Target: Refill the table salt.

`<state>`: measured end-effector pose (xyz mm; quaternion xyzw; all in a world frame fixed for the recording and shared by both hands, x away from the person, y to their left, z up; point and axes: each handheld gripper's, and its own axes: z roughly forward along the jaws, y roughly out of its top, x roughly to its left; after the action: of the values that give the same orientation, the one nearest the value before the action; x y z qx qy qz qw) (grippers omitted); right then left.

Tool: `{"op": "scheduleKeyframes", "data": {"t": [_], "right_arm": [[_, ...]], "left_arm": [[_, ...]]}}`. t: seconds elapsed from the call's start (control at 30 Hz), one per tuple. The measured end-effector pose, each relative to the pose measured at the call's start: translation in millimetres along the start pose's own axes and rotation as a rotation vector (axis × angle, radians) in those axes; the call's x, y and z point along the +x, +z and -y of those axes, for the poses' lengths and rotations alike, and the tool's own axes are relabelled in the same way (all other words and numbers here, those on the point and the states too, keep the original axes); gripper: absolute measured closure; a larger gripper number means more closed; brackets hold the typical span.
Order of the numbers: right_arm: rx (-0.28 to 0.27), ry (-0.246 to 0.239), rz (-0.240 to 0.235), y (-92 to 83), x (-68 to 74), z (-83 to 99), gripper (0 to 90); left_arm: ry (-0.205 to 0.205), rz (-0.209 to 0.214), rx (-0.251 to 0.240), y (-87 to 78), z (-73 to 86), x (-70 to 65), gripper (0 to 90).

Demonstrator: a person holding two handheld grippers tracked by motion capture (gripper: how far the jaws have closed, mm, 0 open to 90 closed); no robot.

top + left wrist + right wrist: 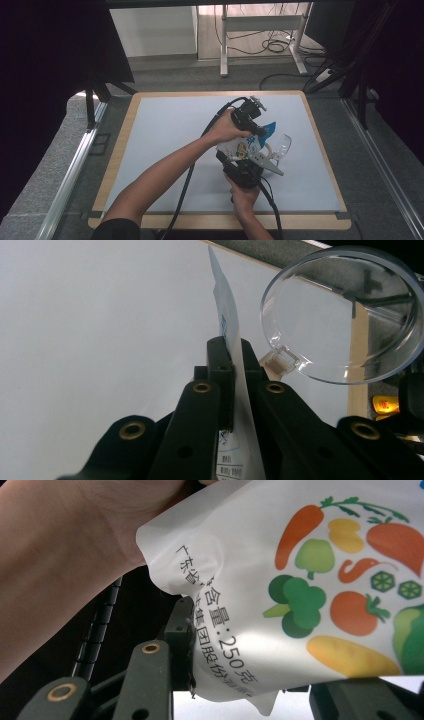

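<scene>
High view has your right gripper (250, 159) nearest you, low on the table (165, 130), with your right hand (243, 192) under it. Its jaws are partly spread and clamp the lower end of the pouch (243, 146); right gripper view confirms it, the pouch (300, 595) with printed vegetables sitting between the jaws and bulging against the left one. Just beyond, your left hand (227, 127) reaches across and your left gripper (260, 132) is pinched tight on the pouch's thin upper edge (227, 325), jaws nearly together in left gripper view. A clear round cup (281, 146) lies on the table just beside the pouch to the right; its rim (345, 315) shows close to the left jaws.
</scene>
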<state>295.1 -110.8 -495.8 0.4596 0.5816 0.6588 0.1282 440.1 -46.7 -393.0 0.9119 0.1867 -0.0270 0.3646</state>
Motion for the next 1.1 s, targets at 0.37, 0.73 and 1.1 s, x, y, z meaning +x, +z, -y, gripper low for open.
{"op": "scheduleKeyframes", "data": {"t": [0.37, 0.73, 1.1], "right_arm": [[-0.003, 0.000, 0.006, 1.1, -0.2, -1.4, 59.1], [-0.003, -0.001, 0.007, 2.8, 1.0, -0.5, 59.2], [-0.003, -0.001, 0.005, 3.5, 1.4, -0.7, 59.3]], "left_arm": [[-0.003, 0.002, 0.001, 0.7, -1.9, 0.5, 89.8], [-0.004, 0.001, 0.005, -0.1, -0.2, 1.6, 89.8], [-0.004, -0.001, 0.008, -0.6, -0.2, 2.4, 89.8]]}}
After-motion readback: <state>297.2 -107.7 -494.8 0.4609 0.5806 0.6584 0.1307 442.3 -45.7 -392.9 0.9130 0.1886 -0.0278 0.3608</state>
